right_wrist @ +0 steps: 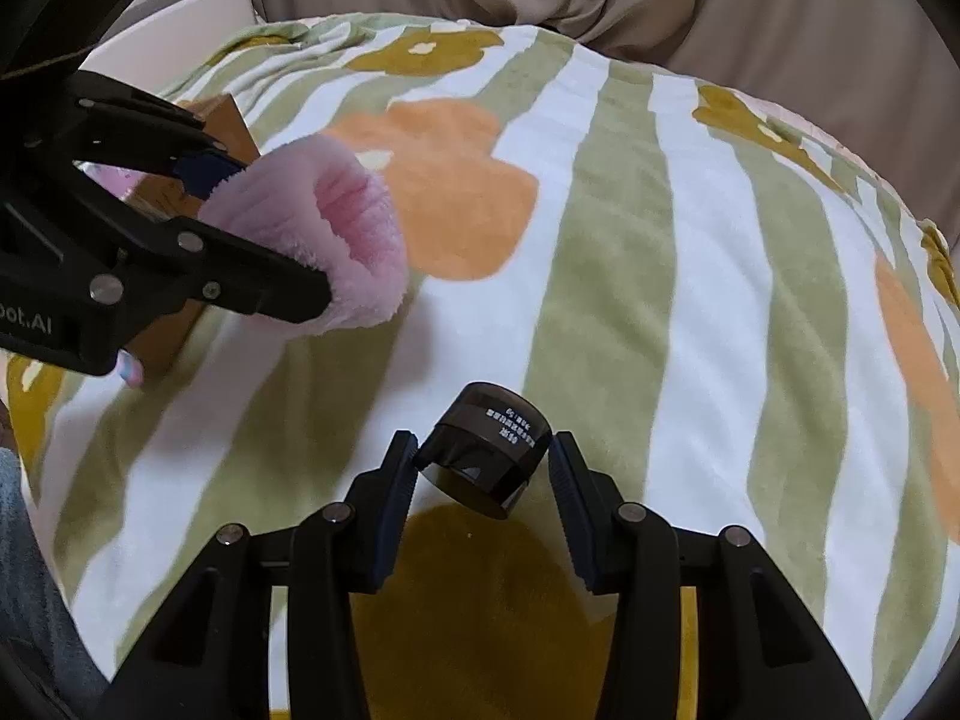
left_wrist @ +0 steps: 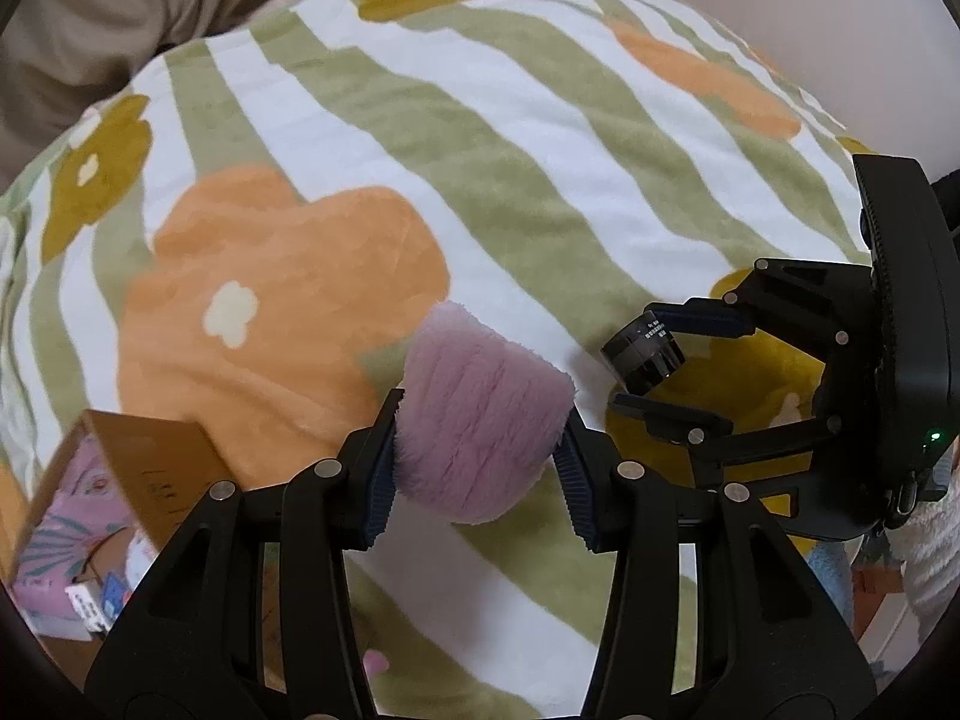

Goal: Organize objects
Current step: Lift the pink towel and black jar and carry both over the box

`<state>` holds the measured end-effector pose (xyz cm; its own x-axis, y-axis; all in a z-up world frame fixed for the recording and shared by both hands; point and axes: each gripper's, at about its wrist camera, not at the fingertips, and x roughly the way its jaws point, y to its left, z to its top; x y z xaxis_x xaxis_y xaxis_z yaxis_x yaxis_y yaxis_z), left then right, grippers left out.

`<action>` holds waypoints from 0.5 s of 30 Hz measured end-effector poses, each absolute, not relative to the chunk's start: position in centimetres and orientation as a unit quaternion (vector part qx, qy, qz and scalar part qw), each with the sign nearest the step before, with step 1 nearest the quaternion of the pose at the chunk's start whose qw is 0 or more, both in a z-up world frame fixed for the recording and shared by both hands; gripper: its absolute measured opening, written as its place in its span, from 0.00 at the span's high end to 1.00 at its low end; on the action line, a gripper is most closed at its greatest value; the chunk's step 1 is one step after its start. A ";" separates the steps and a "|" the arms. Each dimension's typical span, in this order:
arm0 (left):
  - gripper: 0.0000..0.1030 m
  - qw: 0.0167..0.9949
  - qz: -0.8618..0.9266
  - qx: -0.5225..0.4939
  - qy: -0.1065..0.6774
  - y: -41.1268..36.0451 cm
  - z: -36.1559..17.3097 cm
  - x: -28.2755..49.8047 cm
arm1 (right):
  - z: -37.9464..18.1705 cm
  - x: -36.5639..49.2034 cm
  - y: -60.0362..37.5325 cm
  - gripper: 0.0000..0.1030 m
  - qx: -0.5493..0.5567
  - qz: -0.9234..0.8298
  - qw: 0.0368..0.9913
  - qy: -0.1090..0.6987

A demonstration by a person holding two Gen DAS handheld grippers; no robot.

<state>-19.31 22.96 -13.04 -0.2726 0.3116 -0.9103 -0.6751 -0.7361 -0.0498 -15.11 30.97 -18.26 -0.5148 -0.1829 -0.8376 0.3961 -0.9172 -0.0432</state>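
The left gripper (left_wrist: 480, 450) is closed on a pink fleece item (left_wrist: 480, 414), with both ribbed pads pressed into the pile on either side and the fabric bulging forward between them. The right wrist view shows this item as a soft tube with an open, ribbed mouth (right_wrist: 336, 228), held off the surface. The right gripper (right_wrist: 483, 468) has a small black cylindrical jar (right_wrist: 486, 450) between its fingers; the jar is tilted, its left side touches the left pad, and a narrow gap shows at the right pad, so a firm grip cannot be confirmed. The left wrist view shows the same jar (left_wrist: 645, 351) lifted above the blanket. Beneath both tools lies a plush blanket (left_wrist: 510, 180) with green and white stripes and orange and mustard flower shapes. Near the left gripper, a brown cardboard box (left_wrist: 150, 468) rests on the blanket's edge, with printed pink packaging (left_wrist: 66, 552) beside it. Beyond the blanket, beige fabric (right_wrist: 720, 0) fills the background.
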 end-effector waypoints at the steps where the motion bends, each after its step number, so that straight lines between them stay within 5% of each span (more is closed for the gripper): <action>1: 0.58 0.317 0.780 -0.510 0.177 22.9 -12.7 -19.1 | -17.9 -15.0 30.9 0.60 0.462 -0.863 0.166 0.117; 15: 0.58 0.305 0.814 -0.467 0.159 19.2 -6.3 -16.4 | -12.5 -13.1 29.3 0.60 0.441 -0.877 0.159 0.101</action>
